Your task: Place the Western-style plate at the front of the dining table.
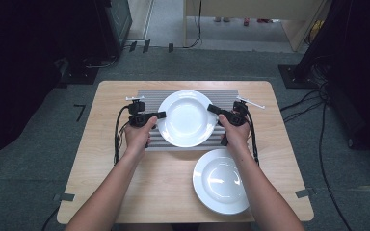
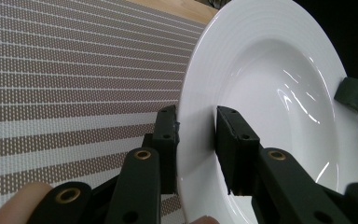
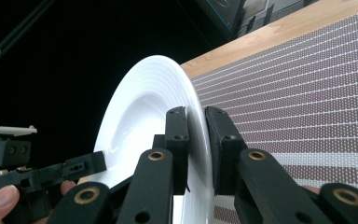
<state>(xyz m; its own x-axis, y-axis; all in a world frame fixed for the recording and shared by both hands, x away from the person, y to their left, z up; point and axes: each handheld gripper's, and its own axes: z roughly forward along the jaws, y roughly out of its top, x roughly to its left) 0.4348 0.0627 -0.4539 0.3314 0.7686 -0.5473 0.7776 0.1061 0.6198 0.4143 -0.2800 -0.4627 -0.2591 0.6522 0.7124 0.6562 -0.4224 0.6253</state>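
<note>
A white deep plate (image 1: pixel 187 118) hangs over the striped placemat (image 1: pixel 152 98), held by both grippers at opposite rims. My left gripper (image 1: pixel 158 115) is shut on its left rim, and in the left gripper view the jaws clamp the plate (image 2: pixel 270 93) edge at my left gripper (image 2: pixel 196 140). My right gripper (image 1: pixel 214 109) is shut on the right rim; in the right gripper view the plate (image 3: pixel 140 116) stands edge-on between the jaws of my right gripper (image 3: pixel 196 140). A second white deep plate (image 1: pixel 220 181) lies on the wooden table (image 1: pixel 111 159) near the front right.
The placemat (image 2: pixel 65 74) covers the back middle of the table. Cables trail from both grippers along the forearms. Dark equipment and floor cables stand around the table, with a cable bundle (image 1: pixel 313 101) at the right.
</note>
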